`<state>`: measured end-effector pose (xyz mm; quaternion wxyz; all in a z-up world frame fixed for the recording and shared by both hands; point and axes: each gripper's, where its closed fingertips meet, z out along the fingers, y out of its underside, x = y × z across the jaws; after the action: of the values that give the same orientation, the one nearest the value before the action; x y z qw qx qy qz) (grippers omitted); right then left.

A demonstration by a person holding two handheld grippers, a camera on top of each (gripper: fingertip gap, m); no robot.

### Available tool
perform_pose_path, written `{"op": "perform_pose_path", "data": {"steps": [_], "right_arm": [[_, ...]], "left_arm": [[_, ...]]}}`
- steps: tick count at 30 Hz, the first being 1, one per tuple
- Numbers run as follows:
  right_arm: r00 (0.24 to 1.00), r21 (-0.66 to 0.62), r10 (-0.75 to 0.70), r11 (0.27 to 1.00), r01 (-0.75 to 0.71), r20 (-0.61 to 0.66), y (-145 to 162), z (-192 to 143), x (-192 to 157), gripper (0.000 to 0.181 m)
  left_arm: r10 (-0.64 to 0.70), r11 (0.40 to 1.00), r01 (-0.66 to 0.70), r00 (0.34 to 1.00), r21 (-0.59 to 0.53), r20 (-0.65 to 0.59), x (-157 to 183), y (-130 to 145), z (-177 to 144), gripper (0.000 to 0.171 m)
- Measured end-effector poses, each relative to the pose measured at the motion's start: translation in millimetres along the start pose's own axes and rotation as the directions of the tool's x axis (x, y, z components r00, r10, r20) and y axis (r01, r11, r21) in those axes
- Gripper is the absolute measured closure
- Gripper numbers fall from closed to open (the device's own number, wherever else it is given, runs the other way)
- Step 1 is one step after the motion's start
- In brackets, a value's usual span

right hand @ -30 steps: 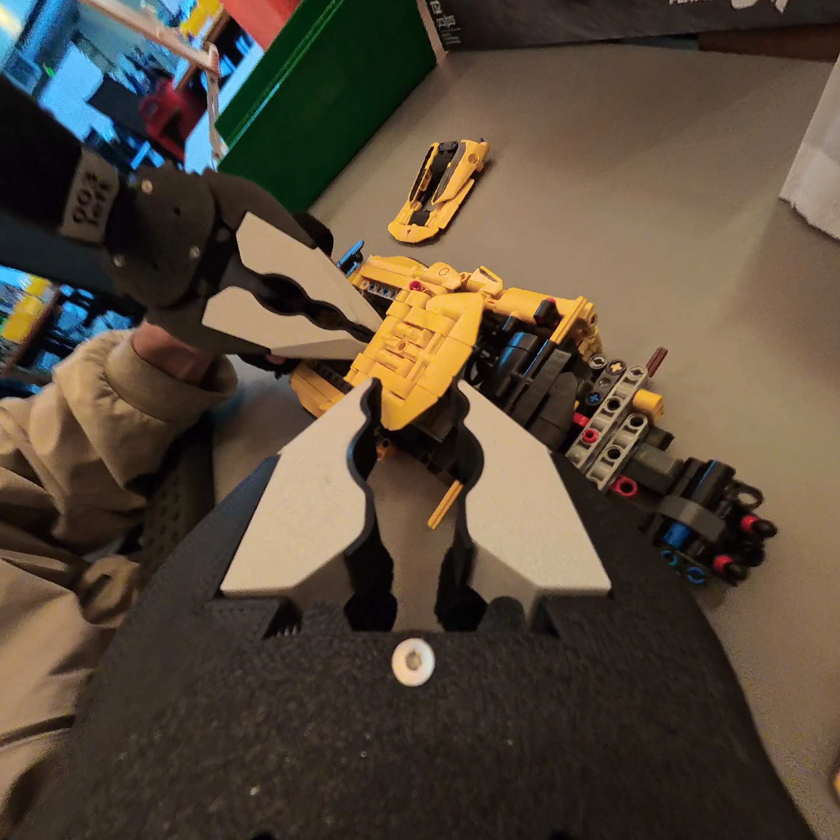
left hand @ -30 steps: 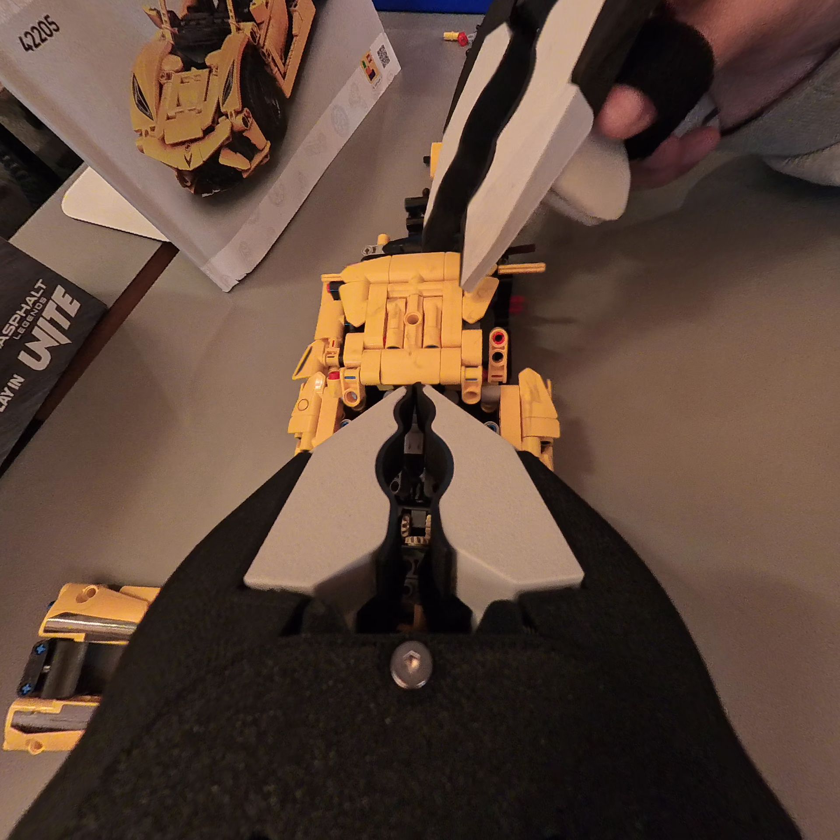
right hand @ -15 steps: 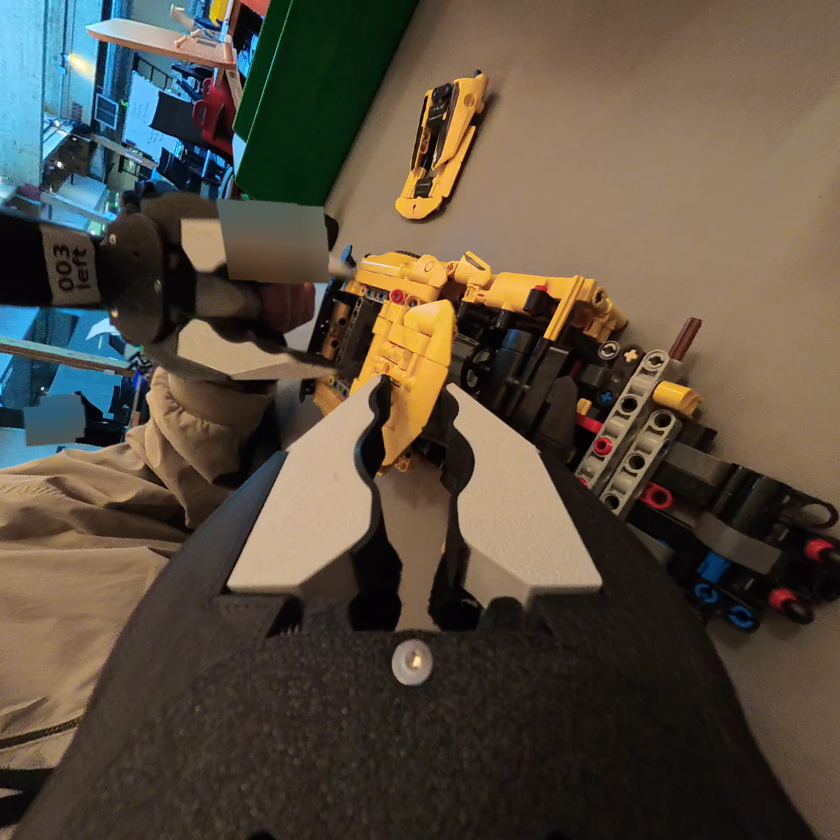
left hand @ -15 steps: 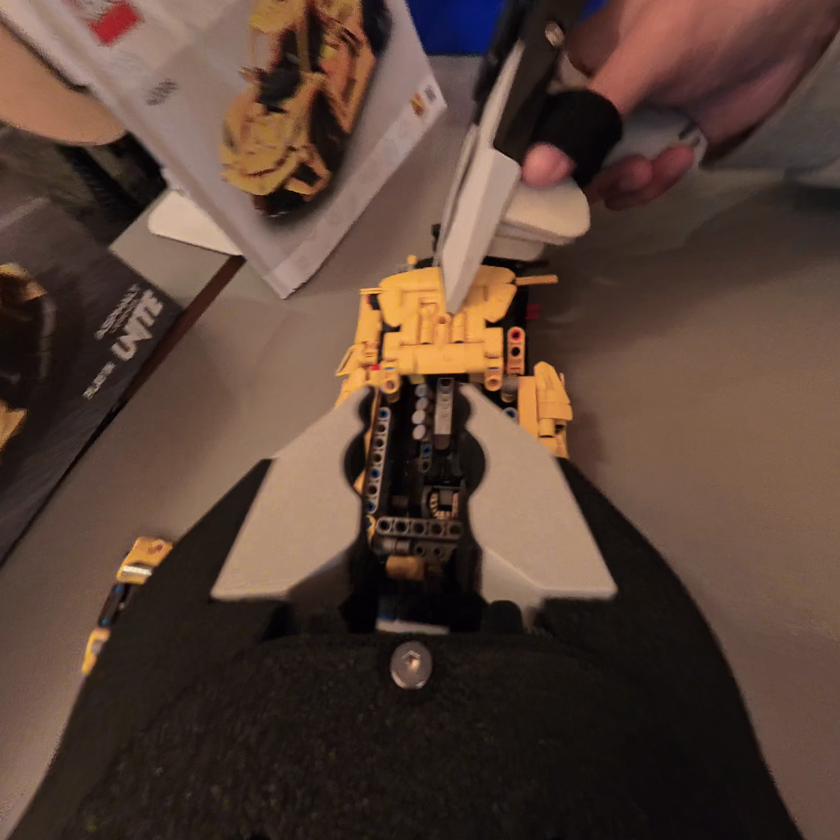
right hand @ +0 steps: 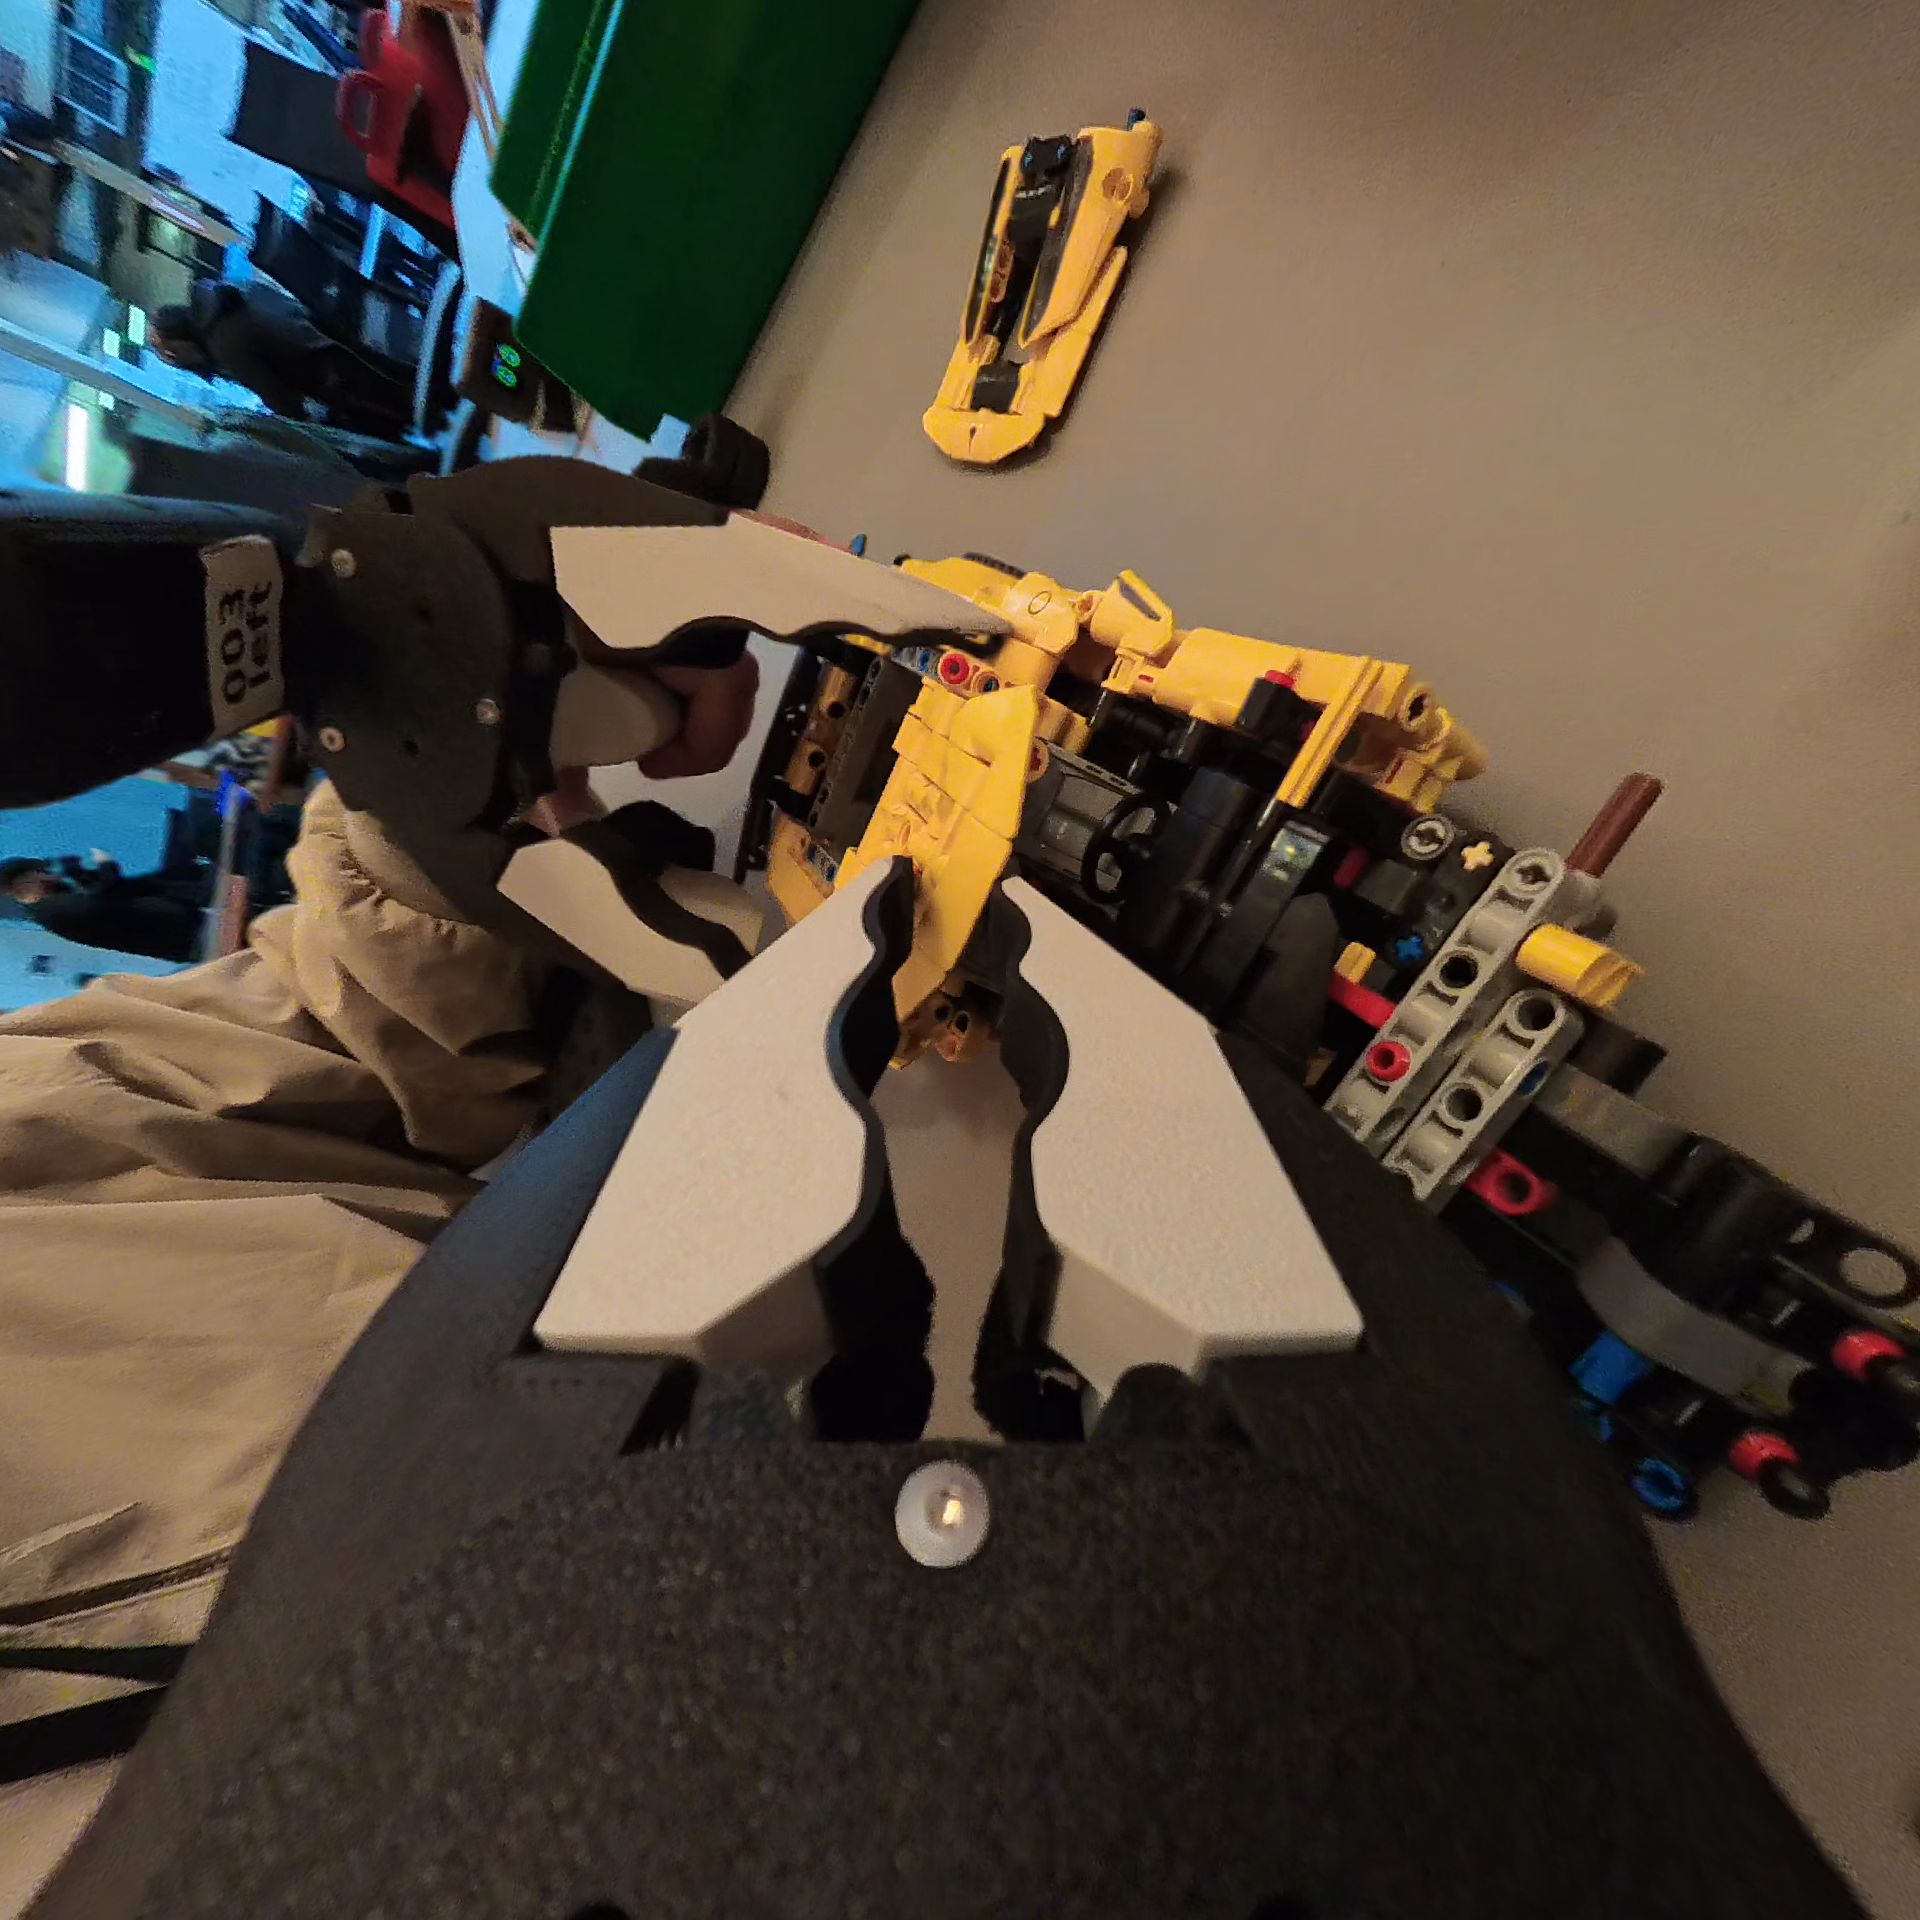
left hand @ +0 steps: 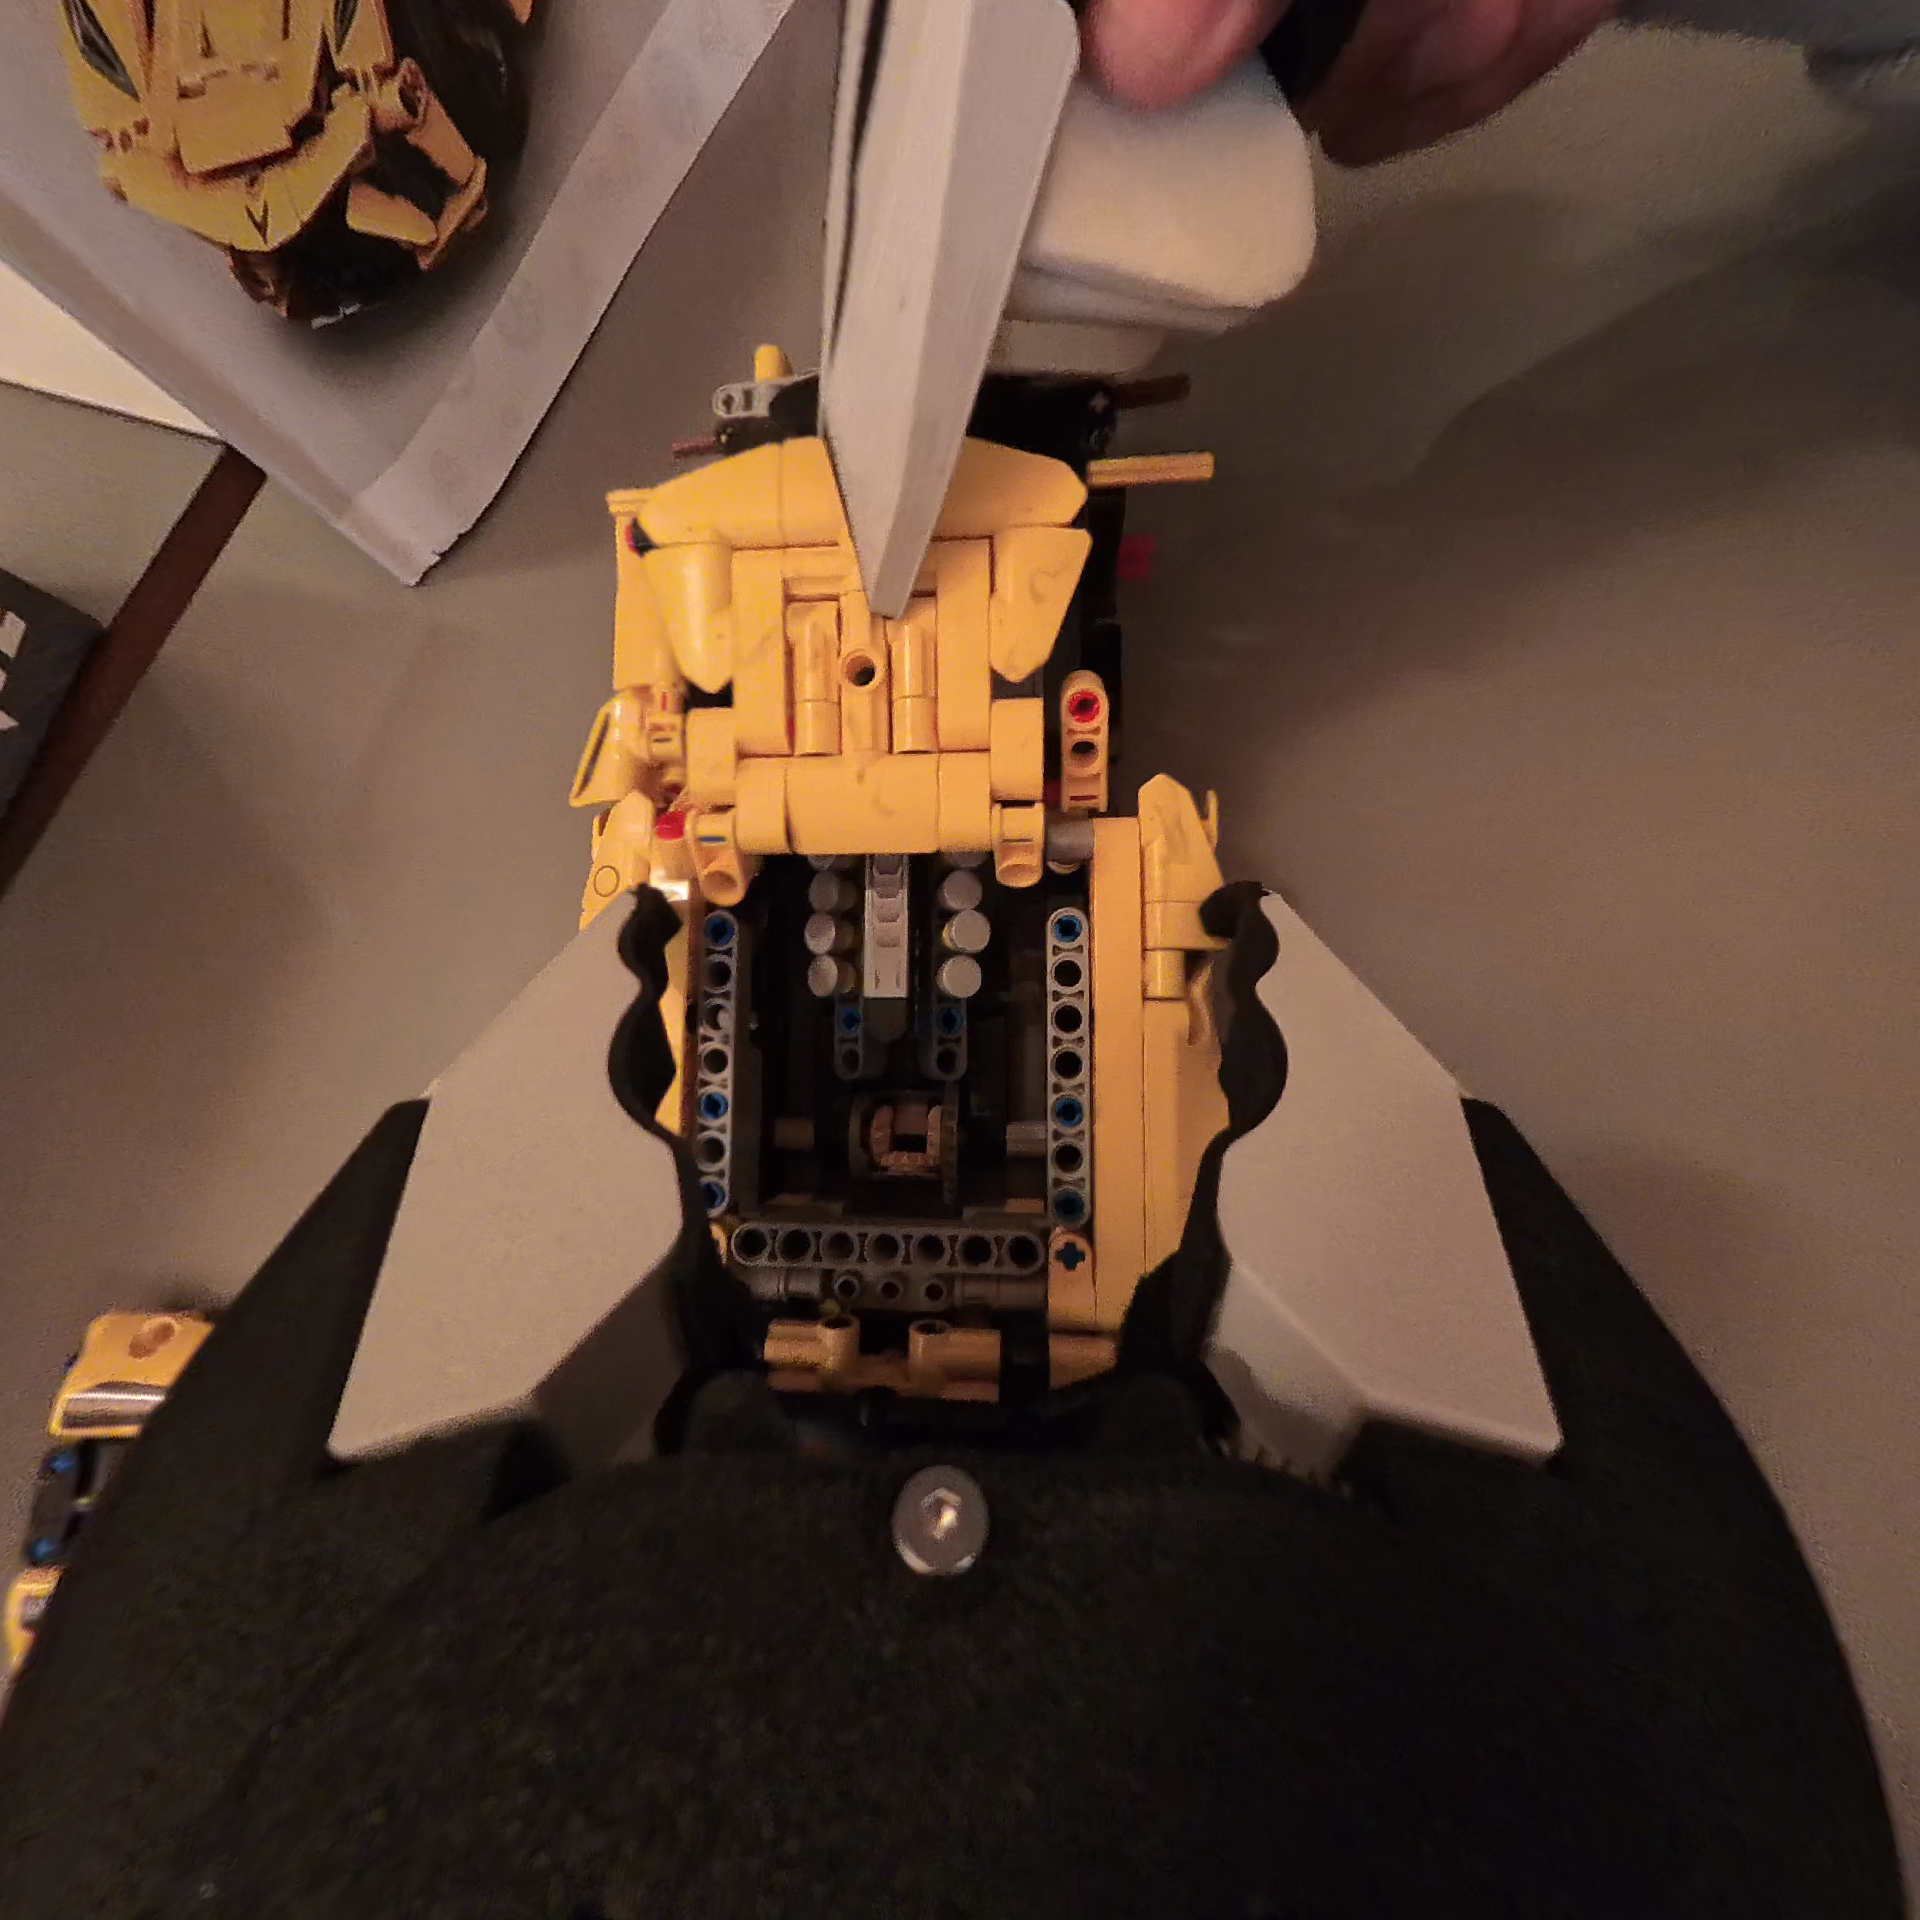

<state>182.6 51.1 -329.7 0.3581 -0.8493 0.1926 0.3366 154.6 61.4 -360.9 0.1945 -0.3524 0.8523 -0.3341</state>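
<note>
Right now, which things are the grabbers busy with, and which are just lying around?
Busy with:
- brick car: the open left gripper has a finger on either side of it
- yellow panel of the car: pinched by the right gripper

Lying around:
- small yellow bodywork piece
- booklet
- green box

Two claws (left hand: 940, 914) (right hand: 951, 894), one brick-built car chassis (left hand: 894, 1039), one loose yellow panel (right hand: 1039, 291), possibly one booklet (left hand: 416, 260).

Green box (right hand: 665, 197), booklet (left hand: 312, 208), loose yellow panel (right hand: 1039, 291).
</note>
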Motion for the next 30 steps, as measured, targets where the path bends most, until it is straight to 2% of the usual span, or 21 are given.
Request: {"op": "perform_pose_path", "data": {"steps": [14, 22, 27, 30], "right_arm": [[0.978, -0.066, -0.067, 0.996, 0.055, -0.197, -3, -2, -4, 0.170], [0.999, -0.031, 0.031, 0.999, -0.032, -0.028, 5, 1, 8, 0.168], [0.998, 0.032, -0.051, 0.998, 0.050, 0.036, 12, -2, 14, 0.157], [0.990, 0.094, -0.135, 0.986, 0.138, -0.034, 11, -27, 16, 0.156]], "left_arm": [[0.030, 0.999, -0.030, 0.999, -0.018, 0.026, 0, 0, 3, 0.063], [0.027, 1.000, -0.027, 1.000, -0.014, 0.006, 0, 3, 6, 0.063], [0.044, 0.999, -0.044, 0.999, -0.030, 0.014, 2, 2, 8, 0.063], [0.046, 0.998, -0.046, 0.999, -0.030, 0.010, 2, 4, 6, 0.063]]}}
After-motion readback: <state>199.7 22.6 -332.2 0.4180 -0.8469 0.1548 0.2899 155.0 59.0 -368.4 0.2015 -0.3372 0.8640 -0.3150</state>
